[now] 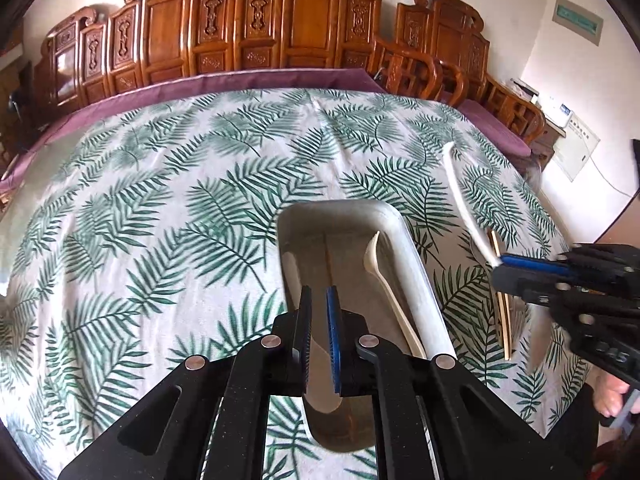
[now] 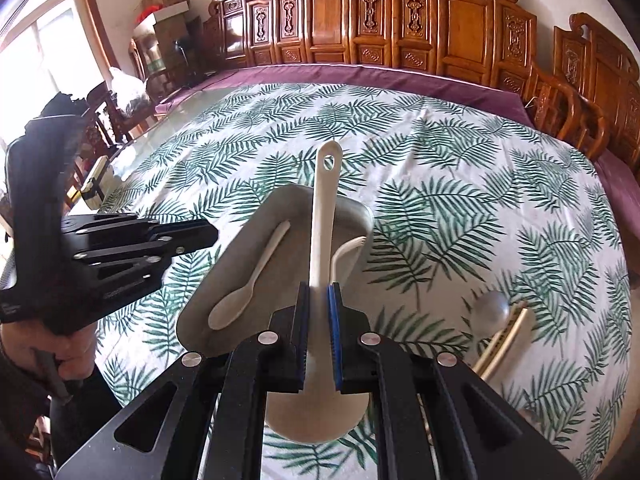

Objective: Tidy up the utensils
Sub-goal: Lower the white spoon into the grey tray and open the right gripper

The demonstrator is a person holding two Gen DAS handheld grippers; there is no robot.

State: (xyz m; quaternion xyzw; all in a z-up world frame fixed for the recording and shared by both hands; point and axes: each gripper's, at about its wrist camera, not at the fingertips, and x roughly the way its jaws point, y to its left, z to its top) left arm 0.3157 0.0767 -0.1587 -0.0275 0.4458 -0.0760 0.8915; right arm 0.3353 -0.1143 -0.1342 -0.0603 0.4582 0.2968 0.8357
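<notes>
**White ladle carried toward the grey tray**

Nearest in the right wrist view, the right gripper (image 2: 318, 320) is clamped on the neck of a white ladle (image 2: 322, 216), with the bowl hanging below the jaws and the long handle, with its hanging hole, pointing away over the tray (image 2: 208, 300). To do this step well, the ladle should probably be lowered until it lies flat inside the rim, parallel to the long side, and released only once its bowl rests on the tray floor. It should come down beside the pieces already there, not across them.

The left gripper (image 1: 319, 320) has its pads drawn nearly together around the tray's near rim; whether they actually pinch it I cannot tell. Steadying the tray here would help, since it sits on a loose leaf-print cloth (image 1: 160, 200) that could slide.

In the tray lie a small cream spoon (image 2: 236, 304), its handle running away along the left side, and a thin white curved utensil (image 2: 344, 252) toward the far right corner. Neither touches the other.

Outside the tray, to the right on the cloth, lie a metal spoon (image 2: 494, 306) and pale flat sticks (image 2: 504, 340), possibly chopsticks, not yet sorted.

Beyond the cloth is a purple cover (image 2: 360, 74), then carved wooden chair backs (image 2: 460, 20).
</notes>
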